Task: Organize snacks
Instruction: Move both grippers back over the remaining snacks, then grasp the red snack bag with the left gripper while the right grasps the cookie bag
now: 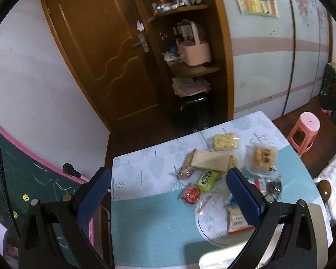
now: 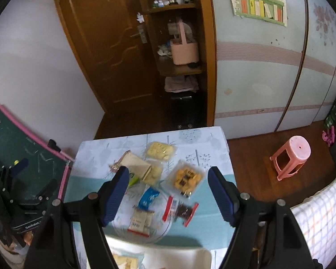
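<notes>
Several wrapped snacks lie on a table with a pale blue cloth [image 2: 96, 186]: a yellow cracker pack [image 2: 160, 150], a tan packet [image 2: 135, 163], an orange cookie tray [image 2: 187, 177], a blue packet [image 2: 148, 197] and a red-edged dark packet [image 2: 181, 210]. A white and red packet [image 2: 140, 222] rests in a clear glass dish [image 2: 159, 238]. The left wrist view also shows a green pack [image 1: 207, 179] and a red pack [image 1: 191, 194]. My right gripper [image 2: 168, 172] hangs open above the pile, holding nothing. My left gripper [image 1: 168, 172] is open and empty too, above the table's left half.
A white box [image 2: 179, 255] with a yellow pack inside sits at the near table edge. A green chalkboard [image 1: 33, 179] leans left of the table. A pink stool [image 2: 291, 154] stands to the right, by a checked cover [image 2: 320, 219]. Behind are a brown door [image 1: 96, 51] and cluttered shelves [image 1: 190, 67].
</notes>
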